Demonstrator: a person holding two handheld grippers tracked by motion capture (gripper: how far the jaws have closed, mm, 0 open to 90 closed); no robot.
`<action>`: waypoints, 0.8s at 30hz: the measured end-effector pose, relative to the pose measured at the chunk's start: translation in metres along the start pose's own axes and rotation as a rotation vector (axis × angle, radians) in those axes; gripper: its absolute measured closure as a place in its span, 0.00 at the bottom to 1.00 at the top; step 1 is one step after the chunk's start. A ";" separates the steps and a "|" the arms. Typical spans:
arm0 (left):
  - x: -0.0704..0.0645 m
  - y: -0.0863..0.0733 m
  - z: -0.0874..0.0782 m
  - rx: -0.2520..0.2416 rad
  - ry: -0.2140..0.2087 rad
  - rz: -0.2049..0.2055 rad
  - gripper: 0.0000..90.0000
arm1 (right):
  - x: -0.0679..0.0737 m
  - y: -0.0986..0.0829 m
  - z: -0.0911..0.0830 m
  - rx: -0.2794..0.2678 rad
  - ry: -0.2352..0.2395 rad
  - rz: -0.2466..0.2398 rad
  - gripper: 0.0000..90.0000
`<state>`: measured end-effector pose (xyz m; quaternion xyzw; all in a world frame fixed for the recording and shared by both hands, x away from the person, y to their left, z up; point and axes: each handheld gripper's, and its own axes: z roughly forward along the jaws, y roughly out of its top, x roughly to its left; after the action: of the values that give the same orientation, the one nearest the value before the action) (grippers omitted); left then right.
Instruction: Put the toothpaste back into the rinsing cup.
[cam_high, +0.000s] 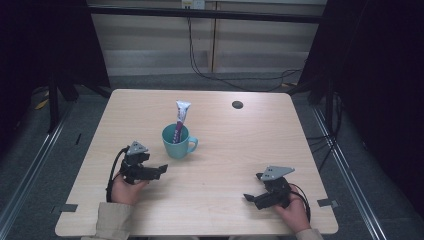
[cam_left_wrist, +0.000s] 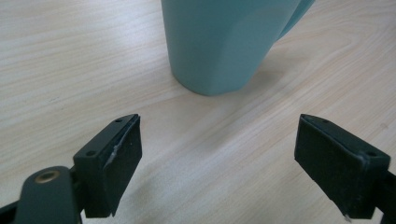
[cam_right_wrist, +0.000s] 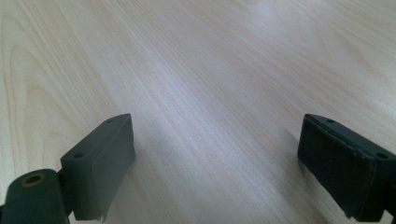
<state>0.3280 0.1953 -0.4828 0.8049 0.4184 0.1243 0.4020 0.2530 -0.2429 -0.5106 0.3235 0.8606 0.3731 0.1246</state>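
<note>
A teal mug (cam_high: 176, 142) stands near the middle of the wooden table (cam_high: 240, 145), its handle to the right. A toothpaste tube (cam_high: 181, 116) leans upright inside it. My left gripper (cam_high: 159, 170) rests on the table just left of and nearer than the mug, open and empty. In the left gripper view the mug (cam_left_wrist: 224, 42) stands close ahead, beyond the wide-apart jaws of the gripper (cam_left_wrist: 233, 170). My right gripper (cam_high: 252, 189) lies near the front right of the table, open, with bare wood between its jaws (cam_right_wrist: 224, 172).
A small dark round hole (cam_high: 237, 104) sits in the table's far right part. Cables (cam_high: 235, 75) trail on the floor behind the table, and dark curtains hang at both sides. A metal rail (cam_high: 345, 165) runs along the floor at right.
</note>
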 end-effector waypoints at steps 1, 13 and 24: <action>0.000 -0.001 0.000 0.000 0.003 -0.002 0.17 | 0.000 0.000 0.000 0.000 0.000 0.000 0.11; 0.000 -0.010 0.003 0.015 0.021 0.016 0.17 | 0.000 0.000 0.000 0.000 0.000 0.001 0.11; 0.002 -0.017 0.003 0.032 0.040 0.038 0.17 | 0.000 0.000 0.000 0.000 0.000 0.000 0.11</action>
<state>0.3212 0.2003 -0.4979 0.8164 0.4126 0.1413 0.3784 0.2530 -0.2429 -0.5106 0.3237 0.8605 0.3732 0.1247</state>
